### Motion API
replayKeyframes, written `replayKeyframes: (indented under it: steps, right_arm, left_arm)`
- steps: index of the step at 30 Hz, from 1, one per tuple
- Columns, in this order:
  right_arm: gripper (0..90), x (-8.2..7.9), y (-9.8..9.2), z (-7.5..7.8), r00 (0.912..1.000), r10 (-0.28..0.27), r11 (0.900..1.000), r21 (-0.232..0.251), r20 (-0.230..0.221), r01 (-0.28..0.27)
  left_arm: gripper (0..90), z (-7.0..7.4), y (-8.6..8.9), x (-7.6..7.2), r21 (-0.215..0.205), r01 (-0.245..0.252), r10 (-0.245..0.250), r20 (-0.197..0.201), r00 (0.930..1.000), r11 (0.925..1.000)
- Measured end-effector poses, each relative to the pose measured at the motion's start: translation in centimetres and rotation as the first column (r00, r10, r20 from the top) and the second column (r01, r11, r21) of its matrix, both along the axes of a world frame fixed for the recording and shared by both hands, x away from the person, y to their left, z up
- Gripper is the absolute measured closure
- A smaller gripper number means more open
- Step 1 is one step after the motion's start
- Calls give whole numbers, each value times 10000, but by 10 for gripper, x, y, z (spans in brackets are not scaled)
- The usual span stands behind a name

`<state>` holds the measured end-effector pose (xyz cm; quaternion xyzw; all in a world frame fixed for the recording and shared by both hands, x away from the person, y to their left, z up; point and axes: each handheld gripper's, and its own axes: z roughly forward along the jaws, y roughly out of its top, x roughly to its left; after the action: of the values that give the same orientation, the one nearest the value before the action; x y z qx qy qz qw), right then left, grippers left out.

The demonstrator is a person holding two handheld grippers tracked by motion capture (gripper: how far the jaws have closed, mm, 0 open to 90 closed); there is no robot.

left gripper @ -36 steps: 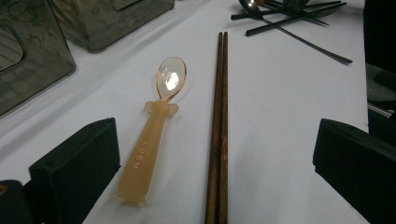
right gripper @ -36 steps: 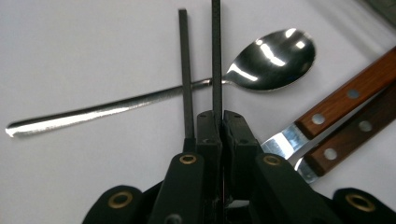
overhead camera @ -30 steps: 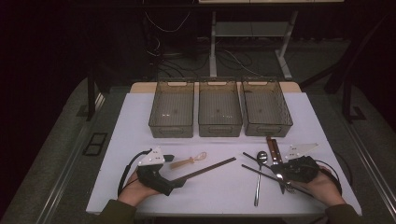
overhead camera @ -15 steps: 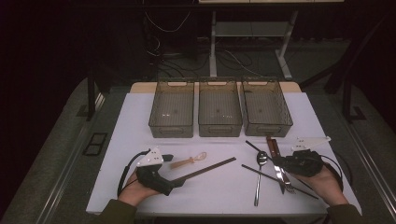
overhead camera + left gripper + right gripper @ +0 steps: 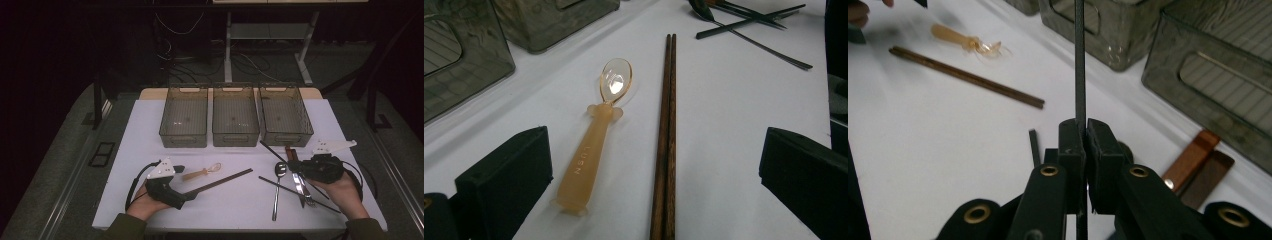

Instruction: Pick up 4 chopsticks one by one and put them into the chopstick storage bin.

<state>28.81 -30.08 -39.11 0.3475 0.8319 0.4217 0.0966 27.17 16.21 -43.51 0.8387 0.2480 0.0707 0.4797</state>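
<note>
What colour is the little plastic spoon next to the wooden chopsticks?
The spoon is translucent amber-orange with a clearer bowl; it shows best in the left gripper view.

Setting reads as a lab or recording studio rather than a home: a white-covered rectangular table (image 5: 240, 200) stands alone on grey carpeted floor (image 5: 65, 165) with dark, unlit surroundings. Behind it, loose black cables (image 5: 175, 45) trail across the floor around the grey metal legs of a second workbench (image 5: 265, 30). Three identical smoky translucent plastic bins (image 5: 235, 120) sit in a tidy row at the table's far edge, with cutlery laid out in front like test samples.
</note>
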Motion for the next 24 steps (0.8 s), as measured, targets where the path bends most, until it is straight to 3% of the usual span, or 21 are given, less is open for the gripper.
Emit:
replayKeyframes:
  steps: [12, 24]
  right_arm:
    - [859, 17, 31, 12, 9997, 98, 9965, 829, 220, -116]
    - [858, 36, 61, 24, 9988, -19, 9950, 999, 484, -29]
  left_arm:
    - [1, 2, 0, -1, -106, 138, -137, 64, 9999, 9998]
    - [1, 2, 1, -1, -131, 153, -151, 133, 9998, 9998]
